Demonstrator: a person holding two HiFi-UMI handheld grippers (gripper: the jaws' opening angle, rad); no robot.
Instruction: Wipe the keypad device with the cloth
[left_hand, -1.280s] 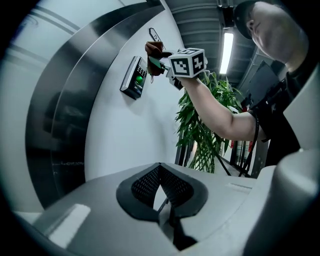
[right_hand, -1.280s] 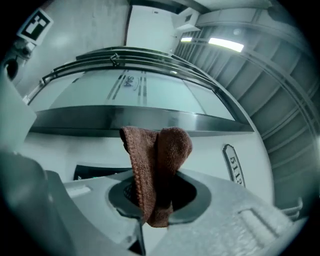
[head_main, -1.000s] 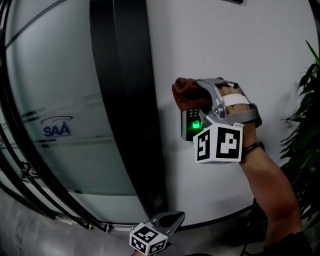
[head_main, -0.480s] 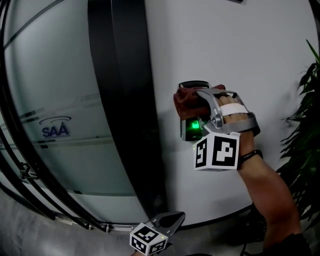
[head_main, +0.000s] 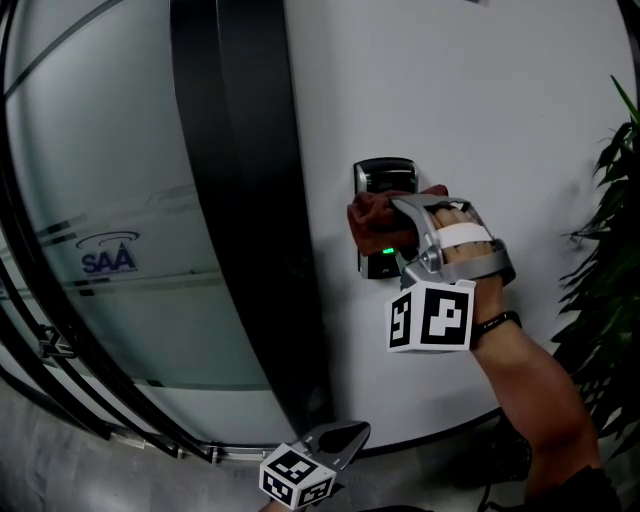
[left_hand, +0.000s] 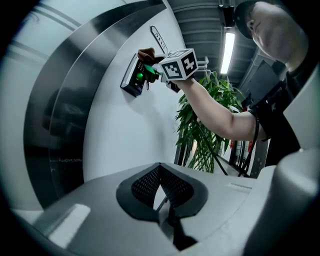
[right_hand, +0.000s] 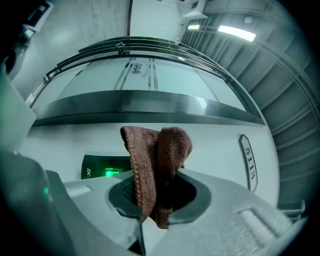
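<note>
A black keypad device (head_main: 381, 178) with a green light is mounted on the white wall. My right gripper (head_main: 397, 222) is shut on a folded brown cloth (head_main: 373, 221) and presses it against the device's middle, hiding most of its face. In the right gripper view the brown cloth (right_hand: 156, 165) stands up between the jaws, with the keypad device (right_hand: 106, 167) and its green glow to the left. My left gripper (head_main: 345, 440) hangs low at the bottom edge, jaws together with nothing in them. In the left gripper view the keypad device (left_hand: 133, 80) shows far off.
A wide black vertical strip (head_main: 245, 200) and a frosted glass panel (head_main: 100, 220) with a blue logo lie left of the device. A green leafy plant (head_main: 605, 230) stands at the right edge. A small oval number plate (right_hand: 248, 161) is on the wall.
My right gripper has slid the cloth down the device, from its top to its middle. The device's upper part has come into view. The left gripper has not moved.
</note>
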